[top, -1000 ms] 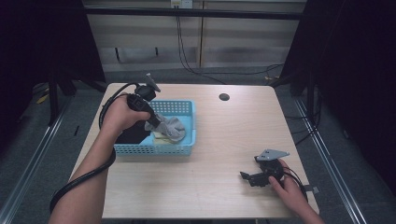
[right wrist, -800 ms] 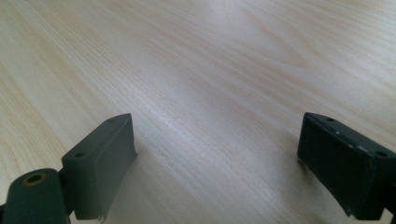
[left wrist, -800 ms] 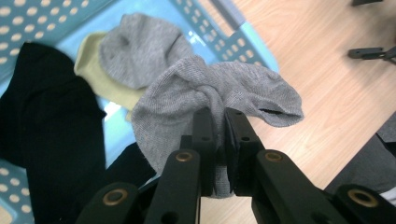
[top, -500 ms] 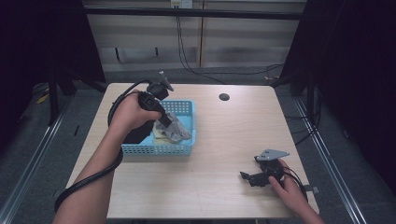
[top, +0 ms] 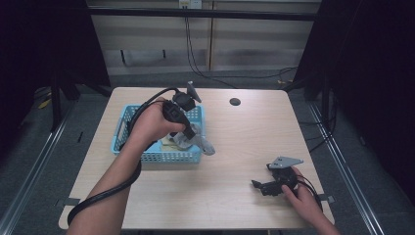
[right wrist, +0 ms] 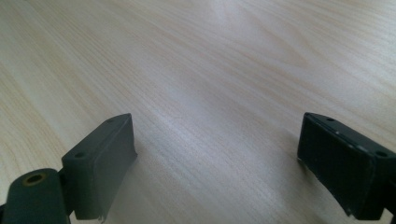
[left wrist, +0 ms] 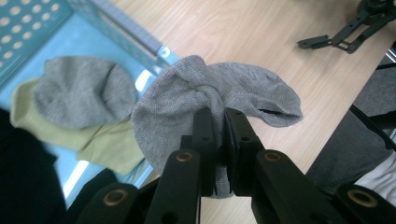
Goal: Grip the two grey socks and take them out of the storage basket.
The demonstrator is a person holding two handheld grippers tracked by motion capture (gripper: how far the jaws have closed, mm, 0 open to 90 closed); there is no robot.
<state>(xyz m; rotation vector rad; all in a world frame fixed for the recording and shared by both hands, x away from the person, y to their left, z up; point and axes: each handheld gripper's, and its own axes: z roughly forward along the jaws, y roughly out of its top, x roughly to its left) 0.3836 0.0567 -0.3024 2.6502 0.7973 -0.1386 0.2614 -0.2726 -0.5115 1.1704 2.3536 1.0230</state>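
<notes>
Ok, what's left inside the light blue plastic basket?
In the light blue plastic basket, a rounded grey sock lies on a pale yellow-green cloth. The person's hand and the lifted grey sock in the left gripper cover the rest.

The desk (top: pixel 235 147) is being viewed from above and forward in the high view, whole and from afar. In the left gripper view, the blue basket (left wrist: pixel 140 39) and the far right gripper (left wrist: pixel 348 35) are being seen closely, both shared with the high view. Bare desk is being viewed very closely in the right gripper view.
</notes>
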